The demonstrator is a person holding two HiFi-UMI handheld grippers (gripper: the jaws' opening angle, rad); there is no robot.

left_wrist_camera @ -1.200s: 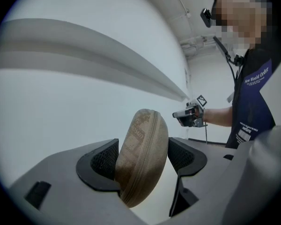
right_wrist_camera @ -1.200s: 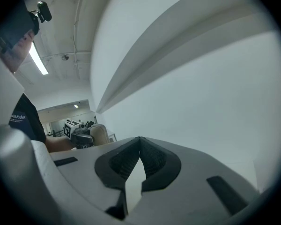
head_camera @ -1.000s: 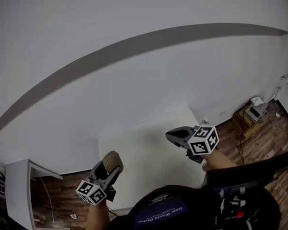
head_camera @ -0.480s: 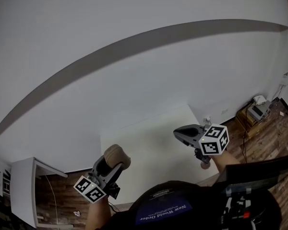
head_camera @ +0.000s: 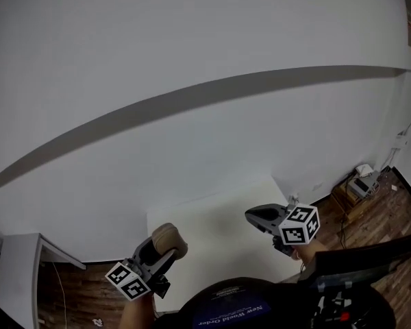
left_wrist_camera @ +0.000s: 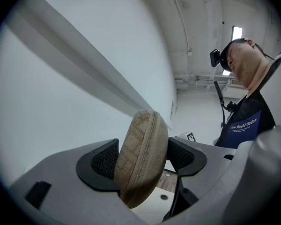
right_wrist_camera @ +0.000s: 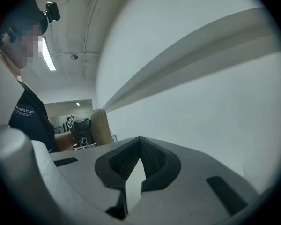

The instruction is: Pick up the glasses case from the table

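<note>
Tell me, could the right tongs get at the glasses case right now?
Probably yes. The glasses case is clamped in the left tongs above the white table, with only open air between it and the right tongs. Those are shut and empty, so they must open first.

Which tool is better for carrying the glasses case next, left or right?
Left. The left tool is clamped on the glasses case, up off the table. The right tool is shut, empty and apart from it.

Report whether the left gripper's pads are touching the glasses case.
Touching. The left gripper view shows the left gripper with its pads pressed on both sides of the glasses case, no gap.
</note>
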